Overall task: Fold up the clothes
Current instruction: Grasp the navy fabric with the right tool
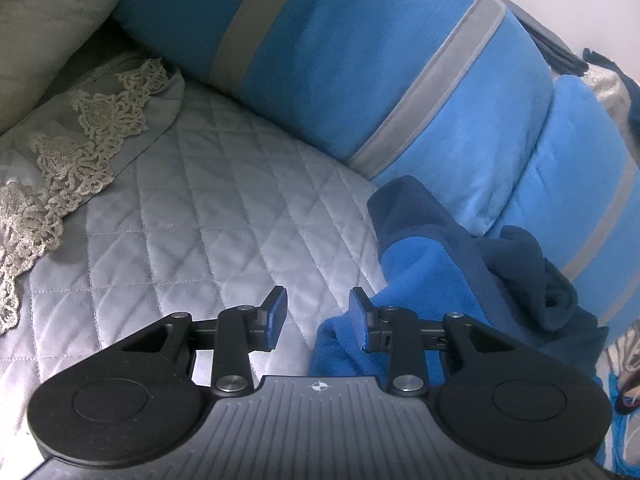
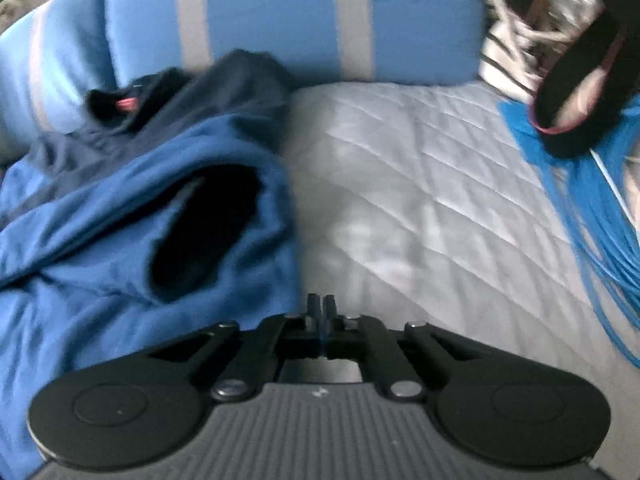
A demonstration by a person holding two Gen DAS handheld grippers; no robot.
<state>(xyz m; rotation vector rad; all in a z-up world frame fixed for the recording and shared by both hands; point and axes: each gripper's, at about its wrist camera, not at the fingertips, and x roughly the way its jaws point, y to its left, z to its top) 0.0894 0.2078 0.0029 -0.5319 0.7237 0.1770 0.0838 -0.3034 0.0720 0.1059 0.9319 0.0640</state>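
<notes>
Right gripper [image 2: 324, 312] shut, lace trim [image 1: 80, 136] left-view only

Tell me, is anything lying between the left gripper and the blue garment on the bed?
Nothing visible does. The left gripper stands open over the quilted bedcover, and the blue garment already reaches its right finger, with no other item between.

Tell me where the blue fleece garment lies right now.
The blue fleece garment lies crumpled on the grey quilted bedspread, left in the right wrist view and lower right in the left wrist view, against the blue pillows with grey stripes.
</notes>
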